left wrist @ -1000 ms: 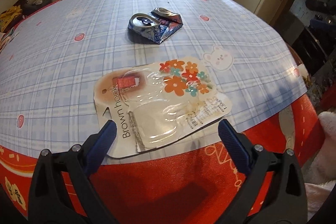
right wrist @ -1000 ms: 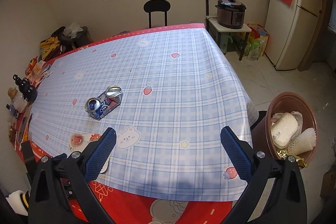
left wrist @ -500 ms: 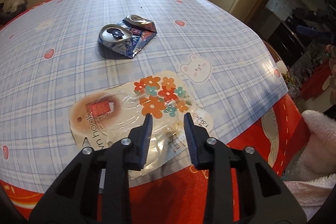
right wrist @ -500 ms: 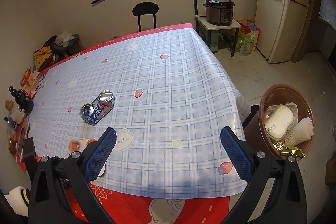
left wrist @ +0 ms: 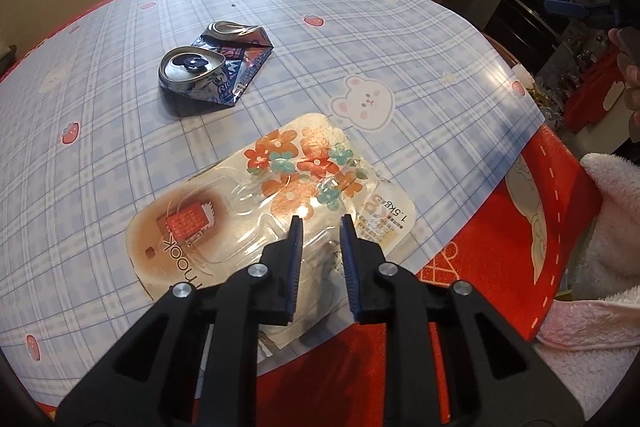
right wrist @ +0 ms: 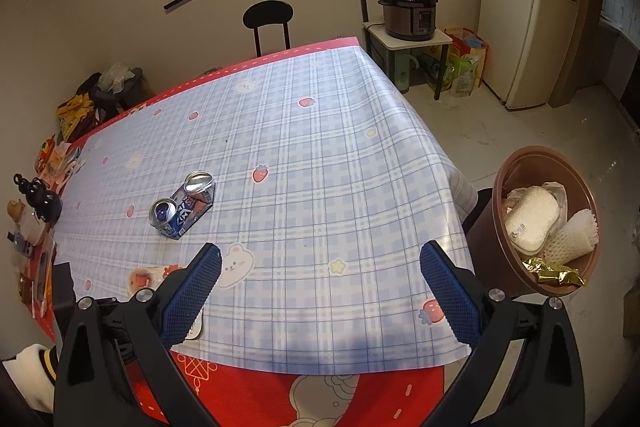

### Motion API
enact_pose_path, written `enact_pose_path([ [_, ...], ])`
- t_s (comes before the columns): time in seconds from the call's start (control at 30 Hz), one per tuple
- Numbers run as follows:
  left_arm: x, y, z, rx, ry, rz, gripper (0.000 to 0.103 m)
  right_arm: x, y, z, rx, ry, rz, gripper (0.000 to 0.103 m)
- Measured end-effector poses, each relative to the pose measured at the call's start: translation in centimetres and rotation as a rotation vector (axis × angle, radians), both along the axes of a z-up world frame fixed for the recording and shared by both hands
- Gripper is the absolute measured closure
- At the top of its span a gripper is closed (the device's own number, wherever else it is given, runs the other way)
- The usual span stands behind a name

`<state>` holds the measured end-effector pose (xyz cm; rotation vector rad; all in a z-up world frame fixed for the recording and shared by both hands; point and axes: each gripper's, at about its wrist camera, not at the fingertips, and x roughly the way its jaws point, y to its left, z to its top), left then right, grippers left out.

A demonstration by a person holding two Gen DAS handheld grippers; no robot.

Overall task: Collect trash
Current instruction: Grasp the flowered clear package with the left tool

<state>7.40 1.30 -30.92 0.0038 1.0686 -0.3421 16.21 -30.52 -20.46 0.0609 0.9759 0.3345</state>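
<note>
A flat hook package (left wrist: 280,195) with a flower print and a clear blister lies at the near edge of the checked tablecloth (left wrist: 400,39). My left gripper (left wrist: 320,223) is over its near half. Its jaws are closing, with the clear blister between the pads and the pads against its sides. A crushed blue drink can (left wrist: 212,67) lies further back on the table. In the right wrist view the can (right wrist: 182,205) and the package (right wrist: 148,275) show at the left. My right gripper (right wrist: 320,259) hangs open over the table's near edge, with nothing between its fingers.
A brown trash bin (right wrist: 486,239) holding white foam and gold foil stands on the floor to the right of the table. Small clutter (right wrist: 36,203) lines the table's left edge. A black chair (right wrist: 268,23), a rice cooker (right wrist: 408,11) and a fridge (right wrist: 536,27) stand beyond. A pink fleece sleeve (left wrist: 600,227) is at the right.
The left gripper's jaws went from wide apart to a narrow gap around the package's blister, and the wrist rolled. The right gripper stayed open and hardly moved.
</note>
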Motion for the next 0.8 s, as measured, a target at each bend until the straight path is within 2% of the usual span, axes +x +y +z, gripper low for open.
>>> enact_pose_path([
  [0.23, -0.8, 0.2, 0.3, -0.002, -0.005, -0.069, 0.072, -0.4, 1.8, -0.1, -0.003, 0.000, 0.021, 0.005],
  [0.33, -1.0, 0.0, 0.2, 0.019, -0.013, -0.104, 0.074, -0.7, 2.3, 0.0, -0.006, 0.002, 0.021, 0.005],
  [0.47, -0.7, -0.2, 0.0, 0.035, -0.028, -0.133, 0.083, -1.2, 2.4, -0.1, -0.005, 0.007, 0.002, 0.005],
  [0.8, -1.2, -1.3, -0.1, 0.126, -0.105, -0.262, 0.087, -2.4, 3.4, -0.5, -0.012, 0.020, -0.029, 0.005],
])
